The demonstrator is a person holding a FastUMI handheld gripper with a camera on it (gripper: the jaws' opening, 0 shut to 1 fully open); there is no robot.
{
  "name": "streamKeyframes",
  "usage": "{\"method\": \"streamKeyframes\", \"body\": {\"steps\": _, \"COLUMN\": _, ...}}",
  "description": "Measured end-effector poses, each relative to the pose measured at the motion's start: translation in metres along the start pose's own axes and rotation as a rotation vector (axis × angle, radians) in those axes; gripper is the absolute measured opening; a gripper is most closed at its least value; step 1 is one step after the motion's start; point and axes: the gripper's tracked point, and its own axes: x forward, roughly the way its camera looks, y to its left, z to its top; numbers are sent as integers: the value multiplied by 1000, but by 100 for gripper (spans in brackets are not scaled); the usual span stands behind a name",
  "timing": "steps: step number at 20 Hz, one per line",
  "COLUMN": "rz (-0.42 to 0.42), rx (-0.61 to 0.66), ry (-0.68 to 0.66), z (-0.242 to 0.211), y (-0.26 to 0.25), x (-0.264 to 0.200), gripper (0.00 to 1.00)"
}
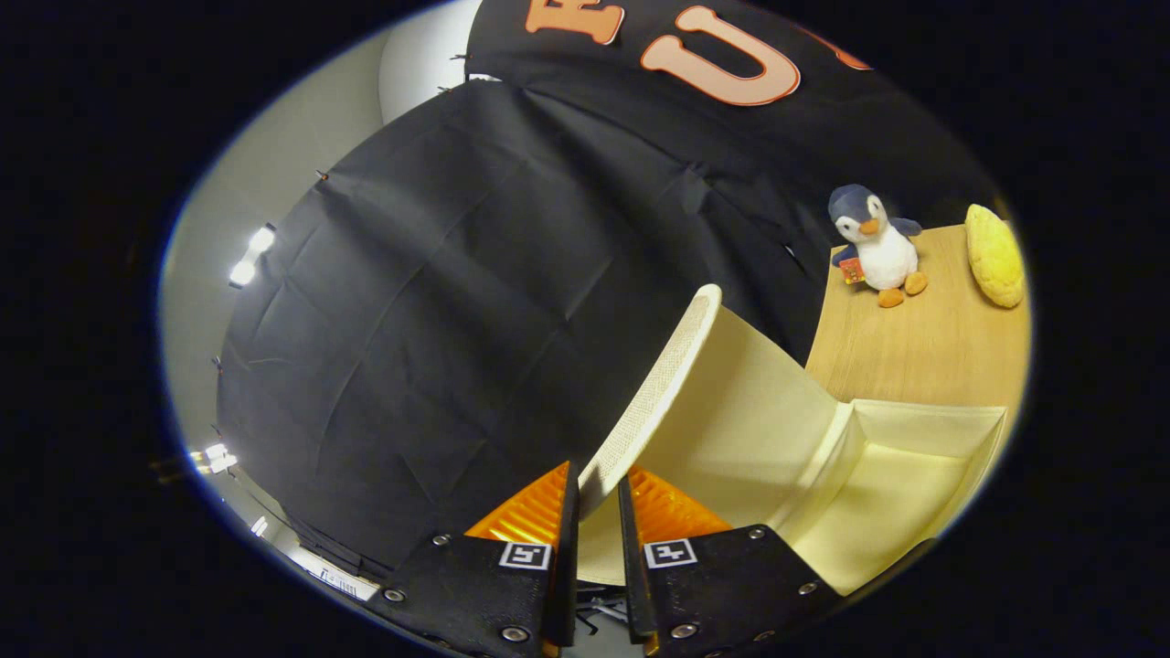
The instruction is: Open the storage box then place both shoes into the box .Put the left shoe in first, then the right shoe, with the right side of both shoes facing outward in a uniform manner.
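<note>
Clamped on the raised lid (660, 384) of the cream storage box (900, 475).

Gripper (599, 498) fingers pinching the lid's perforated edge from both sides; box interior open at 3 o'clock of the fingers. Beyond, at 1 o'clock on the wooden table (914, 352): plush penguin (875, 245) with a small red tag, print too small to read; yellow bumpy cushion (994, 254) just beside it. Square coded markers on both finger mounts.

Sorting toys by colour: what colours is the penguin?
Dark blue and white penguin, orange beak and feet; gripper view.
</note>
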Motion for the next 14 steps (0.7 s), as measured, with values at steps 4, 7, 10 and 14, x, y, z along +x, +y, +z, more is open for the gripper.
{"method": "streamKeyframes", "body": {"steps": 4, "rz": -41, "rx": -71, "ry": 42, "z": -12, "y": 7, "x": 34, "gripper": 35}}
{"method": "streamKeyframes", "body": {"steps": 7, "rz": -79, "rx": -144, "ry": 51, "z": -19, "y": 1, "x": 30, "gripper": 63}}
{"method": "streamKeyframes", "body": {"steps": 10, "rz": -134, "rx": -186, "ry": 44, "z": -17, "y": -21, "x": 7, "gripper": 75}}
{"method": "streamKeyframes", "body": {"steps": 14, "rz": -202, "rx": -191, "ry": -32, "z": -2, "y": -51, "x": -45, "gripper": 79}}
